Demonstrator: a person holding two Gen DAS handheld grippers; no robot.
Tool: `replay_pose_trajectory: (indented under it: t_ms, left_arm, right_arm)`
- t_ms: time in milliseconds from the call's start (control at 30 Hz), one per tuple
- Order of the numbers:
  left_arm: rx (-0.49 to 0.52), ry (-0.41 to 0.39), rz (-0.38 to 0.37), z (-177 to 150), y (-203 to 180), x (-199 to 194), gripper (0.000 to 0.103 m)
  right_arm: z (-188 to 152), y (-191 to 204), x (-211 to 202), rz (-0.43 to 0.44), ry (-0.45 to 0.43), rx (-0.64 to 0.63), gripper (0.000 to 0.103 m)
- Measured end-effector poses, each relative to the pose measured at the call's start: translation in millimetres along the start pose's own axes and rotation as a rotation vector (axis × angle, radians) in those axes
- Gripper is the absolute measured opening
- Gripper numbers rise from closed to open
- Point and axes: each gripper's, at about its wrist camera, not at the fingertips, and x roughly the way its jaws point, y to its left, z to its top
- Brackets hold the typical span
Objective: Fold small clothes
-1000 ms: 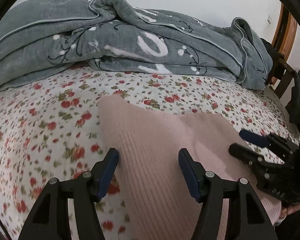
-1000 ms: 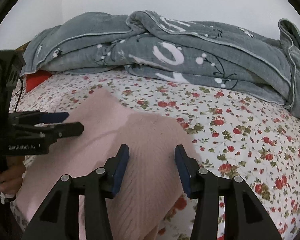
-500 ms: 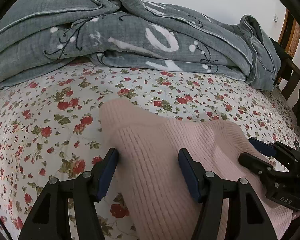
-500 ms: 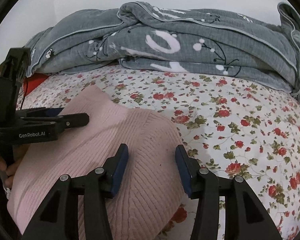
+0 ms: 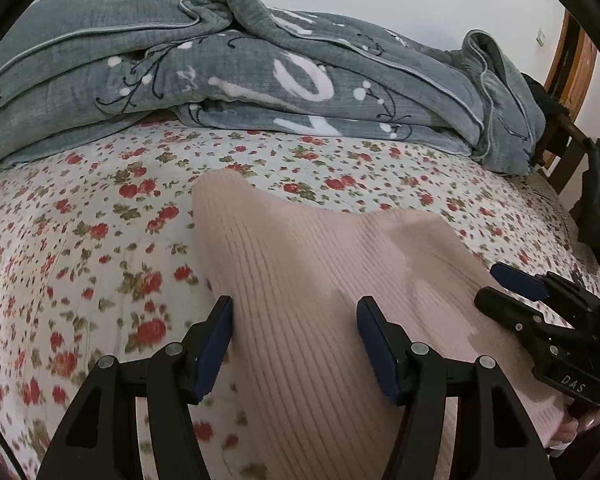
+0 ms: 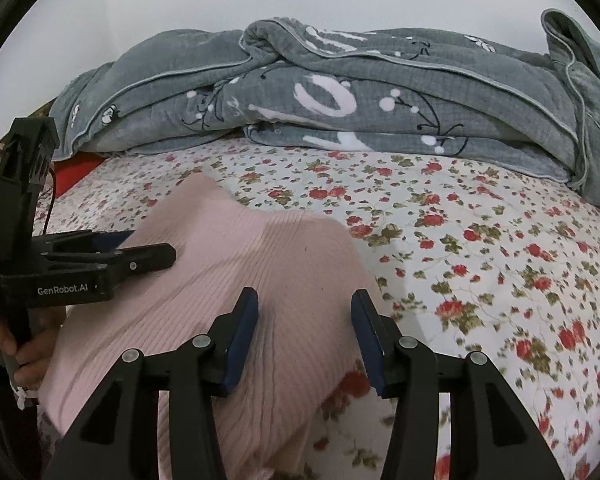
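We see the pink knit garment (image 5: 300, 280) lying at the floral bed sheet's (image 6: 480, 240) near edge; left gripper (image 5: 296, 344) and right gripper (image 6: 304, 332) stand half-open over it, seemingly gripping nothing. The grey blanket (image 6: 380, 92) lies well apart.

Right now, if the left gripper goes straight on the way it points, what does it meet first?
Probably the pink knit. The left gripper points down at it with jaws apart, the cloth showing between them. Depth is unclear, so I cannot tell how near the cloth is.
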Motion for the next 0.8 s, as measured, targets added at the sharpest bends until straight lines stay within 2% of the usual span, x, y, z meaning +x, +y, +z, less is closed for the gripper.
replay_pose_trajectory:
  t_ms: [200, 433, 500, 600, 633, 800]
  left_arm:
    - [-0.006, -0.017, 0.002, -17, -7, -21, 0.061]
    - [-0.019, -0.02, -0.03, -33, -8, -40, 0.061]
    - [-0.015, -0.022, -0.031, -37, -9, -44, 0.061]
    - [-0.013, -0.029, -0.042, -42, -11, -51, 0.061]
    - [-0.014, -0.032, -0.047, -42, -11, -53, 0.061]
    - [-0.011, -0.042, -0.068, -46, -16, -60, 0.061]
  right_arm:
    - [-15, 6, -21, 0.036, -0.003, -0.009, 0.048]
    - [-35, 19, -32, -0.002, 0.003, -0.044, 0.043]
    - [-37, 16, -33, 0.003, 0.013, -0.02, 0.039]
    - [-38, 12, -39, 0.042, 0.004, 0.026, 0.018]
    - [-38, 11, -41, 0.05, -0.005, 0.035, 0.015]
    - [-42, 12, -50, 0.057, -0.043, 0.055, 0.014]
